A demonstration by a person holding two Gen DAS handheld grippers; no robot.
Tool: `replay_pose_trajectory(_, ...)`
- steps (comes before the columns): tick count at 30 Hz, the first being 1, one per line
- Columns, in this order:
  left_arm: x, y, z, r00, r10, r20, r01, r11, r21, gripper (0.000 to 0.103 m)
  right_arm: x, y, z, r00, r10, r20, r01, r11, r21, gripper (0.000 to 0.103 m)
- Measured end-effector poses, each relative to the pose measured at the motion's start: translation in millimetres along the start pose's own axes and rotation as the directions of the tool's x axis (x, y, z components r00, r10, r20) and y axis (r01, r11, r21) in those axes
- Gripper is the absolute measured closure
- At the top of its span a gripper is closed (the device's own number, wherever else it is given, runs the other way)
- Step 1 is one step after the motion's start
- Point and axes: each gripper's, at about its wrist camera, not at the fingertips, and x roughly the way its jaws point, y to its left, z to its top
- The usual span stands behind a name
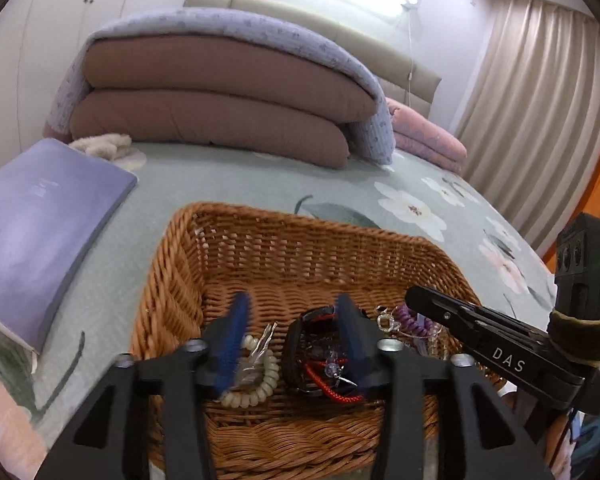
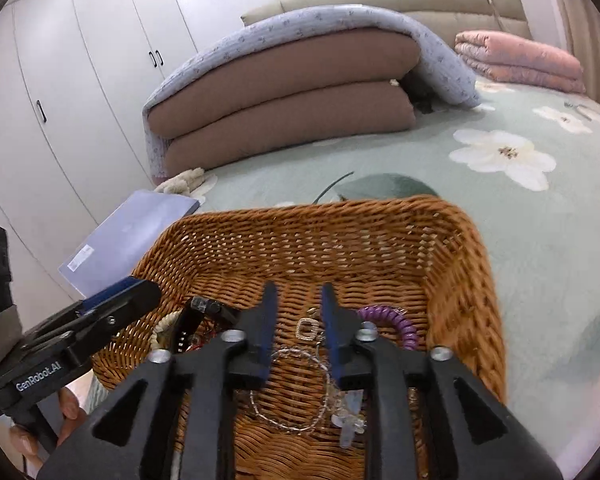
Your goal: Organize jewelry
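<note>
At the bottom of each frame, the left tongs [image 1: 290, 336] and right tongs [image 2: 298, 322] hang spread, pinching nothing, over jewelry [image 1: 320, 356] lying in the wicker basket [image 2: 452, 240]. The basket sits on the flowered bed [image 1: 228, 184], folded quilts [image 2: 284, 92] beyond in the upper frame.

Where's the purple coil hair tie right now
The purple coil tie lies in the wicker basket on the bed, just right of the right claw in its view, beside a silver square buckle.
</note>
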Motion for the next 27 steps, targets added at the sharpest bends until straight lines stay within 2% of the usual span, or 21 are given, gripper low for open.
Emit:
replay_pose_trajectory(5,-15.1,-18.4,-3.6,0.995,0.08,0.064,-0.085,0.992,0.094,0.05,-23.5,8.5,-4.9,0.997,-0.031,0.065,0.034,0.999,-0.038,0.07)
replay_pose_trajectory(9,-35.3,-31.8,-14.6,0.99,0.106,0.091,-0.118,0.984,0.131,0.05,-61.5,18.0,-15.9,0.991,-0.063,0.116,0.069,0.996,-0.054,0.065)
replay_pose_trajectory(10,-43.0,-34.2,-18.7,0.989,0.115,0.099,-0.128,0.982,0.138,0.05,-76.1,20.5,-22.5,0.989,-0.062,0.133,0.07,0.996,-0.057,0.063)
replay_pose_trajectory(11,-53.3,-37.1,-24.6,0.986,0.124,0.11,-0.14,0.98,0.143,0.05,-92.8,23.1,-32.8,0.987,-0.063,0.149,0.073,0.996,-0.059,0.052)
replay_pose_trajectory(12,-65.3,-40.0,-32.2,0.984,0.128,0.125,-0.146,0.979,0.143,0.05,-123.4,27.0,-61.3,0.98,-0.09,0.175,0.103,0.993,-0.065,0.039)
replay_pose_trajectory(14,-90.1,-43.6,-51.8,0.981,0.127,0.145,-0.146,0.981,0.13,0.049,-133.3,28.1,-72.5,0.978,-0.104,0.181,0.118,0.99,-0.07,0.031)
replay_pose_trajectory(18,-135.5,-54.4,-91.5,0.977,0.134,0.163,-0.153,0.983,0.107,0.049,-174.0,32.9,-114.4,0.972,-0.14,0.189,0.16,0.983,-0.092,0.031)
replay_pose_trajectory(20,-154.6,-60.1,-105.4,0.975,0.141,0.173,-0.16,0.982,0.1,0.044,-191.5,36.1,-125.3,0.965,-0.147,0.217,0.17,0.981,-0.092,0.031)
replay_pose_trajectory(22,-172.6,-66.2,-117.1,0.966,0.156,0.205,-0.179,0.979,0.098,0.029,-205.0,38.9,-134.4,0.955,-0.152,0.255,0.18,0.979,-0.091,0.027)
replay_pose_trajectory(24,-188.7,-71.4,-129.0,0.943,0.199,0.268,-0.23,0.969,0.092,0.026,-210.5,40.4,-141.4,0.945,-0.161,0.284,0.191,0.978,-0.08,0.024)
replay_pose_trajectory(26,-195.8,-73.2,-138.5,0.927,0.22,0.303,-0.254,0.964,0.077,0.026,-206.5,42.1,-144.6,0.949,-0.155,0.276,0.182,0.98,-0.076,0.024)
replay_pose_trajectory(27,-195.5,-72.8,-141.3,0.925,0.228,0.305,-0.26,0.963,0.068,0.025,-201.9,46.3,-145.2,0.956,-0.157,0.249,0.185,0.979,-0.091,0.024)
